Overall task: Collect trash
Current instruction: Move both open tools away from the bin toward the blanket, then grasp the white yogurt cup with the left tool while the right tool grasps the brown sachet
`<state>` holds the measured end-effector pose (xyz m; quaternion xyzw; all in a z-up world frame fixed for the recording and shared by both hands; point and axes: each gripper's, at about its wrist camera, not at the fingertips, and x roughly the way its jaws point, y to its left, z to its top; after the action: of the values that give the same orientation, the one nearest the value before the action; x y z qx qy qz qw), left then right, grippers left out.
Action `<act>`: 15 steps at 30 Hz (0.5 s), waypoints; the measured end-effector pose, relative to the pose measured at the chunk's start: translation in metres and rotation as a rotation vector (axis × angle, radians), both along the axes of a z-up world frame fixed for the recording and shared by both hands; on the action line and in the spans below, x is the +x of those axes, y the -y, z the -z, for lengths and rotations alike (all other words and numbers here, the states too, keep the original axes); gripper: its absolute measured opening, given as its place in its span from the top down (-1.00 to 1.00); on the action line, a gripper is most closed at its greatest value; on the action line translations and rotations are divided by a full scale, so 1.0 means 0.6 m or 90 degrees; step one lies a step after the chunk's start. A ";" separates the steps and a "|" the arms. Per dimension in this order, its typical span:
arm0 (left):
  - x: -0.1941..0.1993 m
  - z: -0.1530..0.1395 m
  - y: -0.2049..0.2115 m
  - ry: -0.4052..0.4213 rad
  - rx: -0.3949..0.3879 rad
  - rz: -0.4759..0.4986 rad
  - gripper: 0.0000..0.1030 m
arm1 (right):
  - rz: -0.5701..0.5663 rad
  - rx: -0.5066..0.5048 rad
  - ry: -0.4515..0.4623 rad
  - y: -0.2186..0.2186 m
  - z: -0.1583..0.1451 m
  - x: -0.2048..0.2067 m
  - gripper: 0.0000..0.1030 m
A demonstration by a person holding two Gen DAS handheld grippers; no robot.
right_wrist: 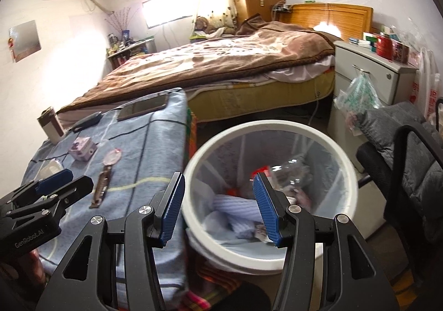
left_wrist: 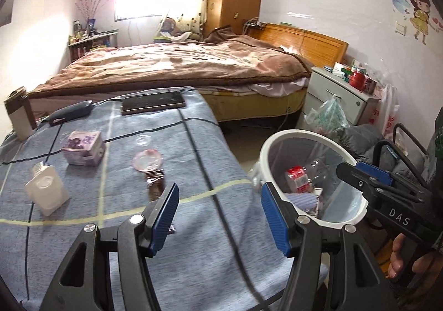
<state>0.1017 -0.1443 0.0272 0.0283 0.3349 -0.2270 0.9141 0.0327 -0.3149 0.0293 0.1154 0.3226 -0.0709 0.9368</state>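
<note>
My left gripper is open and empty above the near part of a table with a blue checked cloth. On the cloth lie a brown wrapper, a clear plastic lid, a purple carton and a white bottle. To the table's right stands a white-rimmed bin with a clear liner. It holds a red-labelled bottle, crumpled clear plastic and pale cloth. My right gripper hangs open over the bin's near rim with nothing between its pads. The left gripper shows at that view's left edge.
A phone, a dark case and a white-and-brown container sit at the table's far end. Behind is a bed with a brown blanket. A white nightstand and a grey-cushioned chair stand right of the bin.
</note>
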 end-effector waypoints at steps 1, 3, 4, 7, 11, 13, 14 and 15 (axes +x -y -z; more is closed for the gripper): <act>0.001 0.000 -0.009 0.001 -0.001 -0.009 -0.24 | -0.006 0.000 0.001 -0.007 0.000 0.002 -0.04; 0.001 0.000 -0.026 0.005 0.002 -0.025 -0.24 | -0.023 0.000 0.000 -0.023 0.000 0.009 -0.04; 0.002 -0.001 -0.037 0.007 0.002 -0.036 -0.24 | -0.029 -0.001 0.001 -0.030 -0.001 0.010 -0.04; 0.001 -0.002 -0.065 0.017 0.013 -0.060 -0.27 | -0.053 -0.002 0.000 -0.054 -0.001 0.019 -0.04; 0.004 -0.003 -0.102 0.010 0.002 -0.081 -0.28 | -0.083 -0.001 -0.003 -0.086 0.000 0.032 -0.04; 0.007 -0.003 -0.122 0.010 0.003 -0.095 -0.28 | -0.100 -0.001 -0.006 -0.103 0.003 0.038 -0.04; 0.008 -0.003 -0.133 0.011 0.001 -0.103 -0.28 | -0.106 -0.003 -0.009 -0.109 0.004 0.040 -0.04; 0.008 -0.002 -0.145 0.010 -0.003 -0.110 -0.29 | -0.115 -0.005 -0.012 -0.119 0.006 0.045 -0.04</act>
<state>0.1065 -0.0574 0.0281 -0.0007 0.3287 -0.1479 0.9328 0.0599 -0.2432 0.0259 0.0815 0.3404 0.0112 0.9367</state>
